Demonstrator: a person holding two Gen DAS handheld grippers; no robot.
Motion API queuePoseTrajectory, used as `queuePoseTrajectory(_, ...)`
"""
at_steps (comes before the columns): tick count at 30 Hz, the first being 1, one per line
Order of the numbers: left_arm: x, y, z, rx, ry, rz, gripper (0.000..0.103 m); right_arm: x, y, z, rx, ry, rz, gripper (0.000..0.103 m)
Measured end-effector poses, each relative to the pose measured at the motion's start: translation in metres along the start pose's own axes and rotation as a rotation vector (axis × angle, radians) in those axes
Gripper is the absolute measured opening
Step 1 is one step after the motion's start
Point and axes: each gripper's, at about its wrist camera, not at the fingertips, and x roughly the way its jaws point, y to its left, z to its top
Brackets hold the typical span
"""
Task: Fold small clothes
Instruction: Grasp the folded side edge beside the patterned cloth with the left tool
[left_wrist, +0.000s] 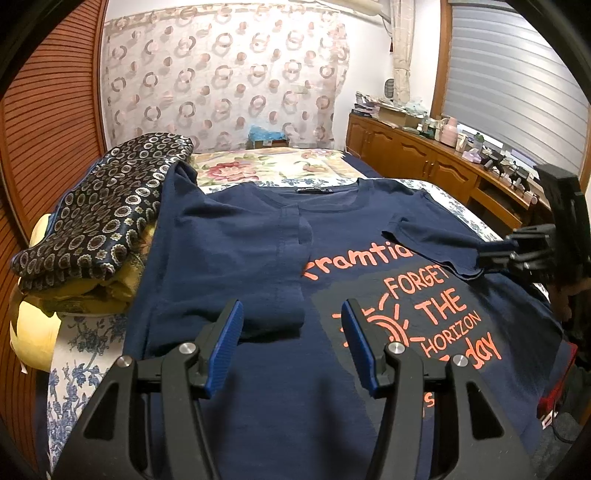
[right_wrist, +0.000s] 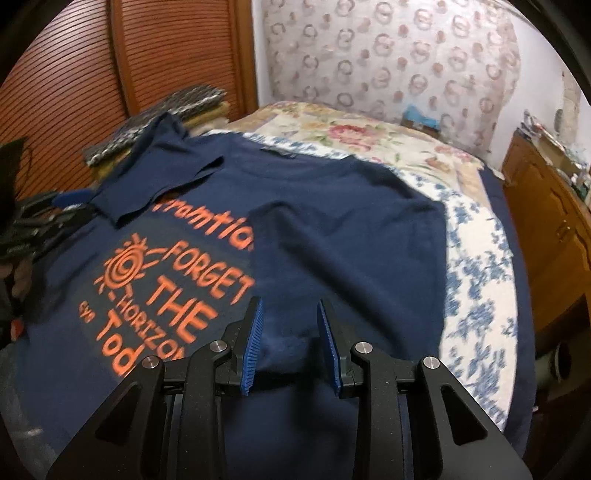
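T-shirt (left_wrist: 258, 236) flat, sleeves folded inward

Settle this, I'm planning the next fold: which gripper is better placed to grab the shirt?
Probably right. The right gripper stands open with a ridge of the navy T-shirt between its pads; the left gripper hovers open above the cloth.

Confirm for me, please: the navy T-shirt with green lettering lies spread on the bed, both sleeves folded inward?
Not quite: the lettering on the navy T-shirt is orange, not green, as the left wrist view shows. The rest holds: it lies on the bed, both sleeves folded inward.
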Motion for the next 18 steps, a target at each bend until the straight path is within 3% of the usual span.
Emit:
queuePoseTrajectory(8, -0.001, 0.006, 0.001, -0.008, -0.008, 0.004, 0.054, 0.008, 0.015, -0.025, -0.023, 0.081, 0.021, 0.029)
queuePoseTrajectory(18, 0.007, 0.029, 0.031, 0.025, -0.007, 0.052, 0.054, -0.003, 0.009, -0.004, -0.026, 0.021, 0.006, 0.029)
